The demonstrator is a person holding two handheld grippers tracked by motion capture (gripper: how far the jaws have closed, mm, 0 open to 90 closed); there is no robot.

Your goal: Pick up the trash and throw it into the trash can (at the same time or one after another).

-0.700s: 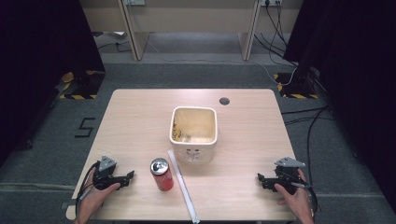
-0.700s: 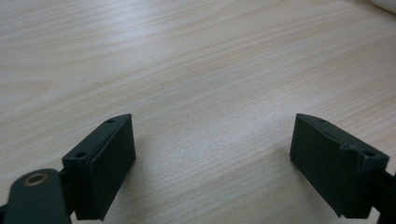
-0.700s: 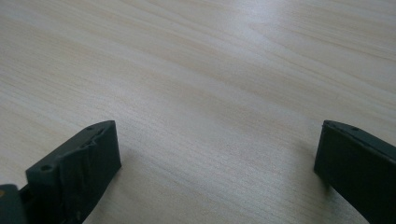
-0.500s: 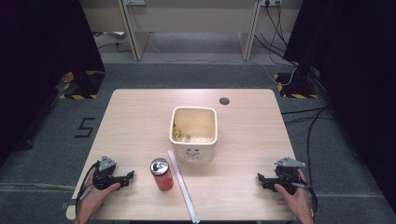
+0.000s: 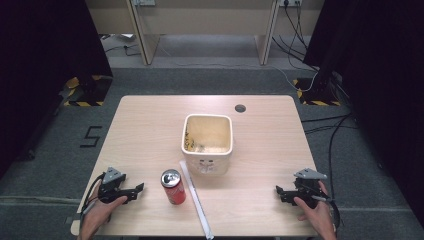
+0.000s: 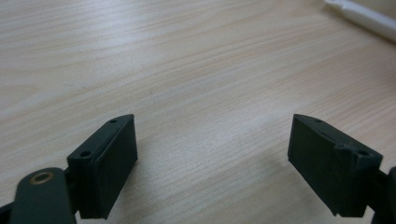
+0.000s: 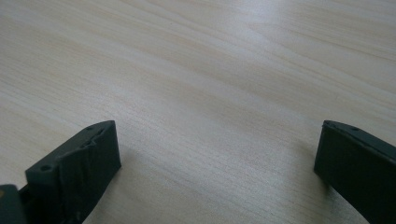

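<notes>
Holding both my left gripper (image 5: 136,189) and right gripper (image 5: 279,190) wide open, gripping nothing; cream bin (image 5: 207,160) has scraps inside, red can (image 5: 173,186) nearby.

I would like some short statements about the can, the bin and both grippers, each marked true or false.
1. The red can stands upright on the table. True.
2. The left gripper holds the can. False: its jaws are open and empty, apart from the can.
3. The cream bin lies on its side. False: it stands upright, its opening facing up.
4. A white strip lies between the can and the bin. True.
5. The right gripper is shut. False: its jaws stand wide open above bare wood.
</notes>
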